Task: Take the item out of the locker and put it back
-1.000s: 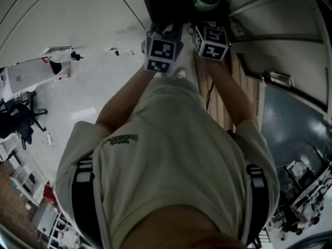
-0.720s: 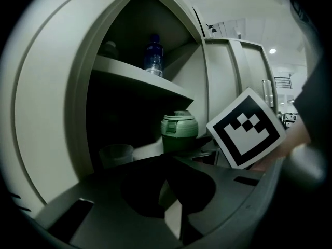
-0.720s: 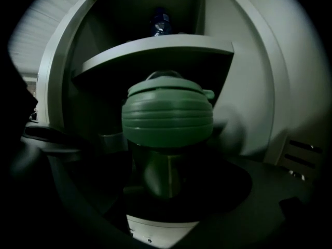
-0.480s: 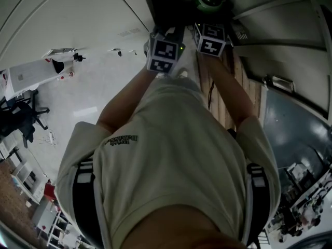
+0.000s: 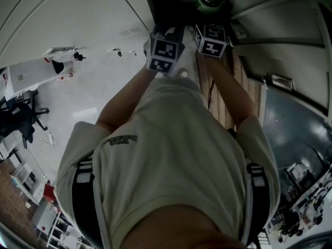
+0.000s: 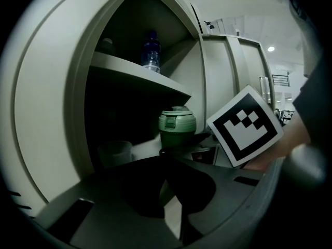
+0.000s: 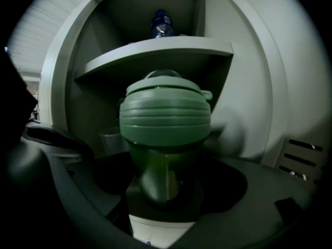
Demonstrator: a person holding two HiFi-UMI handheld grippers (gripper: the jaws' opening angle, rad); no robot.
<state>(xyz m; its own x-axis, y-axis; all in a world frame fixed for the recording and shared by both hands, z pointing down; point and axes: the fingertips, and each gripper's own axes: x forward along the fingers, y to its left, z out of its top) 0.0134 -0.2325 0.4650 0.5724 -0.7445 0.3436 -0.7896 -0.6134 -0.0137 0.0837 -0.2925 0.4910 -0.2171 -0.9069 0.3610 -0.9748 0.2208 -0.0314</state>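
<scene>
- Closing on the flask (image 7: 165,118), the right gripper (image 7: 167,188) has just drawn its jaws in a little. The flask's green body is between them, and the jaws, still spread wide, look pressed on both its sides.
- We see the flask upright on the lower level of the locker (image 7: 254,87), under the shelf (image 7: 155,51) that carries a bottle (image 7: 162,24). We judge it is not lifted yet.
- Our left gripper (image 6: 165,157) hangs just beside the right one, with its tips together and nothing between them. A grey tumbler (image 6: 114,152) stands deeper in, to the flask's left.
- In the head view both hands sit about where they were a second ago, so only the right jaws have changed.
- We read this as the grasp being made, with the take-out half only starting.
- The hold is low on the body, under a wider lid, so the flask could tip. We think the next move calls for a slow, level pull out from under the shelf.
</scene>
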